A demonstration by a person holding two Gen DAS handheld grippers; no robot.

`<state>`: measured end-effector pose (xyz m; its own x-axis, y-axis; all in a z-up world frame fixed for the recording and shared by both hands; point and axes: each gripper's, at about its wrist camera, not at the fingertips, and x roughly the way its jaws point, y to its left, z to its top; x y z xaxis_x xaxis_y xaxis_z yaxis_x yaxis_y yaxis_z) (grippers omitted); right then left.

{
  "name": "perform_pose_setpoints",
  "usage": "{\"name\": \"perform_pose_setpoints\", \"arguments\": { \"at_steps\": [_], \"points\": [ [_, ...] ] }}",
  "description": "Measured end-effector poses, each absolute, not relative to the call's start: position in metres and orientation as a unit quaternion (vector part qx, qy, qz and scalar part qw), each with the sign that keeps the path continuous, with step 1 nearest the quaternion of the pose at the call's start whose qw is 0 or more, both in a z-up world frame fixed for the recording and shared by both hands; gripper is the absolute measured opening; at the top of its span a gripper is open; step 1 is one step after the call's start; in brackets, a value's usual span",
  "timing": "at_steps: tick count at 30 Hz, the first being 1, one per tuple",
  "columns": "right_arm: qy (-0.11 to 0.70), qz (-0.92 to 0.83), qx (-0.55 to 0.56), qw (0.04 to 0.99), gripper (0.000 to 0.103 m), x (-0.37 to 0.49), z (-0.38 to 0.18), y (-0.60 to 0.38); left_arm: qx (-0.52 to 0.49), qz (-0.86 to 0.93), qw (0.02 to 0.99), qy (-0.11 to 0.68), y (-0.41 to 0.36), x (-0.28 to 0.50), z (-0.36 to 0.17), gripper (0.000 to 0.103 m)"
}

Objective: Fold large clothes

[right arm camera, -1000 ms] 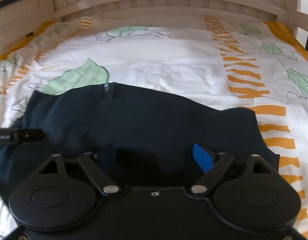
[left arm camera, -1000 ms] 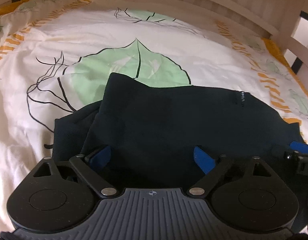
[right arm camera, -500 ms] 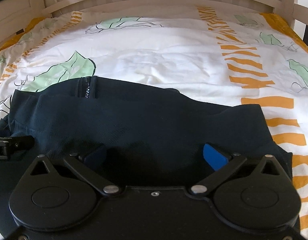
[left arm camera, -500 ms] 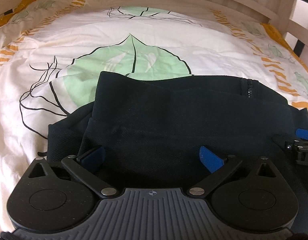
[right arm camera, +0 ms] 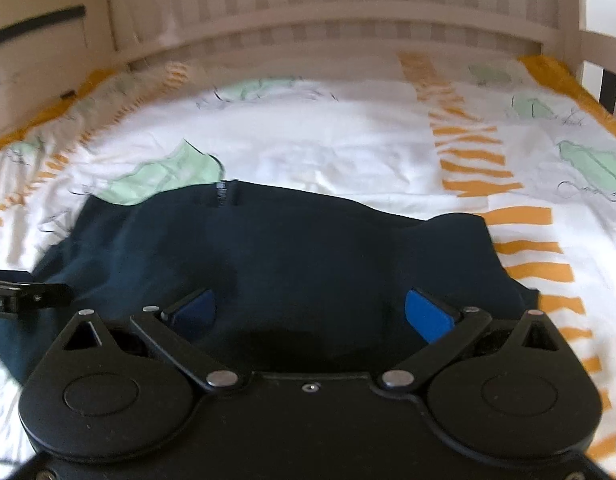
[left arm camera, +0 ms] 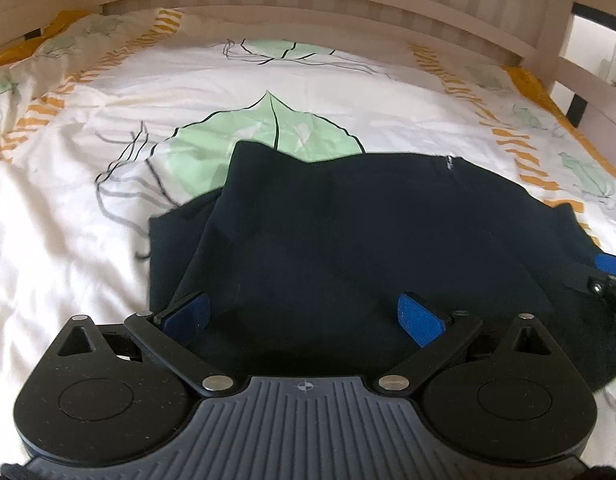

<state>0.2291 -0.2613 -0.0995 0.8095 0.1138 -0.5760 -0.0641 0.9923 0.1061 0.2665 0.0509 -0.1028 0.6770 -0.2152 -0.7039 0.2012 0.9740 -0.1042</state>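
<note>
Folding takes place on the bed (left arm camera: 88,216), whose leaf-print sheet carries the garment (left arm camera: 368,240) near the front edge, well apart from the slatted headboard (left arm camera: 308,4). The garment, dark navy, lies doubled, with a lower layer protruding at its left side and a zipper (right arm camera: 221,196) at its far edge. Both grippers hang above its near edge. The left gripper (left arm camera: 304,314) is spread wide, having just been opening, with cloth beneath the jaws but nothing pinched. The right gripper (right arm camera: 310,312) is likewise spread and empty after opening. Judged step: release after a fold. Before regrasping, check that the layers align, then pinch both near corners at equal depth and carry them level.
</note>
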Motion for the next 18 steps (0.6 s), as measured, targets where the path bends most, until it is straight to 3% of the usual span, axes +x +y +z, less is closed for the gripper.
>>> {"name": "perform_pose_setpoints", "arguments": {
  "at_steps": [6, 18],
  "points": [
    [0.317, 0.047, 0.004, 0.947, 0.102, 0.194, -0.112, -0.252, 0.036, -0.105, 0.917, 0.383, 0.040, 0.247, -0.114, 0.103],
    [0.349, 0.042, 0.014, 0.936, 0.103, 0.191, -0.128, -0.250, 0.034, -0.106, 0.916, 0.385, 0.041, 0.243, -0.121, 0.101]
  ]
}}
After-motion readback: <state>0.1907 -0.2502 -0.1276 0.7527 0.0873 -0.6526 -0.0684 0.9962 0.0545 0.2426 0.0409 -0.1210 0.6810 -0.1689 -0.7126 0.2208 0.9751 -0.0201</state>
